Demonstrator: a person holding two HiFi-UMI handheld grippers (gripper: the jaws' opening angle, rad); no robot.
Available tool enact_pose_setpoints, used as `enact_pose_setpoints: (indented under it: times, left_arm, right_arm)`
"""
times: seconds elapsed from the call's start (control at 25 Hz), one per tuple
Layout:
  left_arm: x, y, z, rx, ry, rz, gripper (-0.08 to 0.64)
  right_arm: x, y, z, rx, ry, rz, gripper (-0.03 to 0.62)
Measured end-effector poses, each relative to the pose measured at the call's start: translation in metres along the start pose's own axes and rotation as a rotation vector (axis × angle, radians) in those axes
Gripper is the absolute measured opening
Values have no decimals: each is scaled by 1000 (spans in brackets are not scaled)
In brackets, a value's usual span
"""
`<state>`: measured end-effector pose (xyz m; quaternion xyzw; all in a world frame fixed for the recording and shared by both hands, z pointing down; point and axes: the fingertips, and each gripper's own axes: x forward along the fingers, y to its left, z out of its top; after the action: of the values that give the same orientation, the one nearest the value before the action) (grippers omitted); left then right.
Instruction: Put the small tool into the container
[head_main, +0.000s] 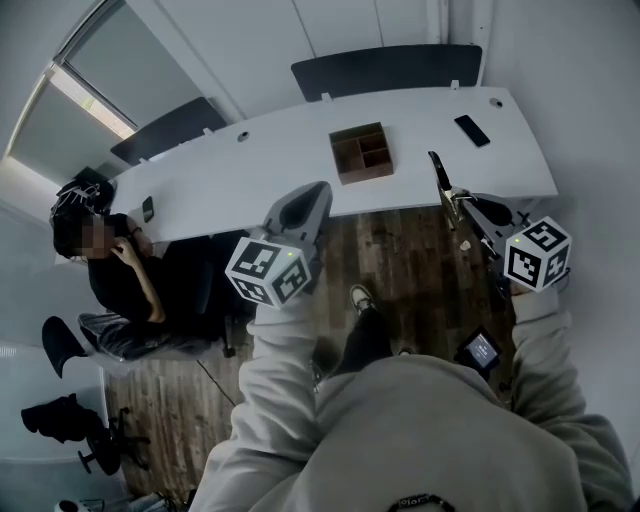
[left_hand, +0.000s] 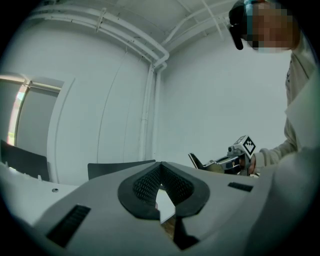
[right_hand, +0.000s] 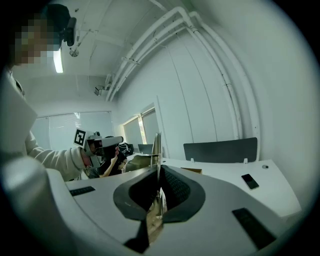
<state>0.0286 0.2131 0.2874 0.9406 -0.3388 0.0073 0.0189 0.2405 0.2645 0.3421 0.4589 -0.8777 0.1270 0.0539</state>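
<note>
Tool (right_hand: 157, 150) pinched edge-on in the closed jaws of the right gripper (right_hand: 159, 169), standing up past the tips as a thin, pale metal strip. Held in the air near the front edge of the white surface (head_main: 250, 150), not yet in the container (head_main: 364, 176). Ahead of these jaws and a little to their right, that brown wooden container, open-topped and split into compartments, resting on the surface well apart from the tips. Farther right of the same jaws, a dark phone (head_main: 472, 130) lying flat on the surface. Beyond both, dark chairs (head_main: 385, 68) along the far edge. Left gripper (left_hand: 161, 166) raised as well, jaws shut tip to tip, with only a sliver of surface and wooden floor (head_main: 400, 250) showing through the gap behind the tips. Container ahead and to the right of those jaws, apart from them. Right gripper in sight to the right of the left jaws, at about their level. Off to the left of the left jaws, a seated person (head_main: 120, 270) in dark clothes beside the surface.
</note>
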Motion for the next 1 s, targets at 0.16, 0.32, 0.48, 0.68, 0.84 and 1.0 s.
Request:
enact_pose_setpoints:
  times: [0.16, 0.32, 0.48, 0.68, 0.84, 1.0]
  left_arm:
    - [13, 21, 1, 10, -27, -1, 2]
    - [36, 57, -4, 4, -53, -4, 2]
    - [62, 106, -21, -25, -40, 4, 2]
    - [90, 184, -36, -87, -21, 14, 2]
    - [114, 242, -49, -44, 49, 2, 2]
    - [129, 300, -81, -113, 92, 30, 2]
  right_arm:
    - [24, -11, 3, -7, 1, 15, 21]
    - [60, -27, 12, -32, -4, 24, 21]
    - [114, -53, 17, -15, 13, 22, 21]
    - [188, -79, 31, -2, 83, 16, 21]
    - [244, -102, 42, -8, 122, 5, 21]
    - [275, -138, 49, 0, 188, -49, 21]
